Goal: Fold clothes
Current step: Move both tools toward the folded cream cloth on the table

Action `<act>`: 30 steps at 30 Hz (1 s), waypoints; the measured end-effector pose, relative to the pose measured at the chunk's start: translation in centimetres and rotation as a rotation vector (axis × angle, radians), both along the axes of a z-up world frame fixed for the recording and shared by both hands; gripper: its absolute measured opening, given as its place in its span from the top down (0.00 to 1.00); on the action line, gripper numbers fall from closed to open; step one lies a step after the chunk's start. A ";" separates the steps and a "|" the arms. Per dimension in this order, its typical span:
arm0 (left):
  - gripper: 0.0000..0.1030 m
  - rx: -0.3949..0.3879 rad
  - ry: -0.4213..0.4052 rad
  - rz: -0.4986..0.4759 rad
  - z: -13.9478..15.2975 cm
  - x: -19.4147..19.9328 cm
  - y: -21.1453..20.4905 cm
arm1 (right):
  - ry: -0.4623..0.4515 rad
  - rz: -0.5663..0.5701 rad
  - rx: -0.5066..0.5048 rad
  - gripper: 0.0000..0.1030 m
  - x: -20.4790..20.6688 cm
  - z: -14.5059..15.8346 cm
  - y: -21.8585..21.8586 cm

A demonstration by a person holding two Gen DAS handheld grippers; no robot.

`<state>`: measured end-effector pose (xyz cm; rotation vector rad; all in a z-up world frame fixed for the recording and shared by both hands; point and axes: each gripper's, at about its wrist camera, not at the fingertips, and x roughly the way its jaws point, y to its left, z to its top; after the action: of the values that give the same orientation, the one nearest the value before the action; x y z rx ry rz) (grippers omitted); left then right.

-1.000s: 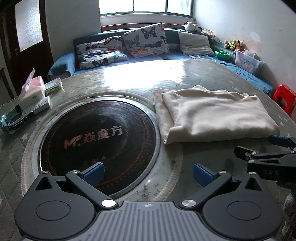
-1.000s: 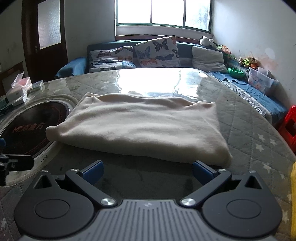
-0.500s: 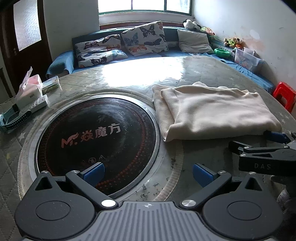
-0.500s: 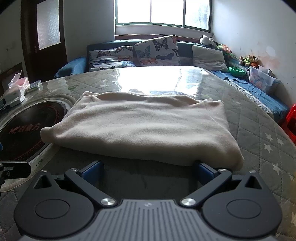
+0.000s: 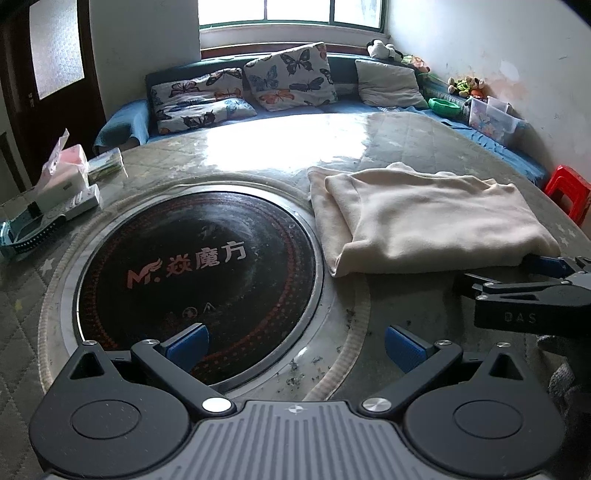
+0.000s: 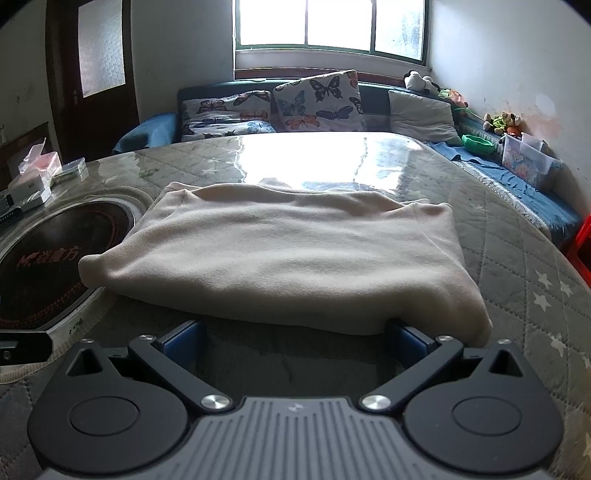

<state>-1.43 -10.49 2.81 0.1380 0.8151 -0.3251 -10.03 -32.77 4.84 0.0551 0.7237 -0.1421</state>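
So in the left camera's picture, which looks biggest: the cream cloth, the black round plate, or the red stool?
1. Black round plate, though it lies nearest the camera.
2. Cream cloth.
3. Red stool, partly cut off.

We see a bright window (image 6: 330, 27) in the far wall, its daylight glaring off the far edge of the round table (image 5: 280, 147). Below it runs a blue sofa (image 6: 155, 129) with butterfly cushions (image 6: 319, 101) and a grey pillow (image 6: 421, 112). A dark door (image 6: 98, 70) stands at left; a white wall (image 5: 491, 48) and red stool (image 5: 567, 190) at right.
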 end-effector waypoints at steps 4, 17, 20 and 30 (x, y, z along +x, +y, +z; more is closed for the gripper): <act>0.00 0.015 0.002 -0.012 0.3 -0.4 0.1 | 0.004 0.002 -0.004 0.00 0.1 0.0 0.0; 0.00 0.032 -0.018 -0.001 0.1 -1.0 1.2 | 0.001 0.002 -0.011 0.00 0.0 -0.1 0.2; 0.00 0.032 -0.030 0.004 0.2 -1.1 1.1 | -0.003 0.000 -0.016 0.00 -0.1 -0.1 0.2; 0.00 0.006 -0.039 0.008 0.7 -0.6 0.3 | 0.009 0.045 -0.018 0.00 -1.7 0.4 0.7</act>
<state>-1.98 -10.20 3.48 0.1462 0.7777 -0.3114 -11.68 -32.08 5.20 0.0210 0.7320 -0.1059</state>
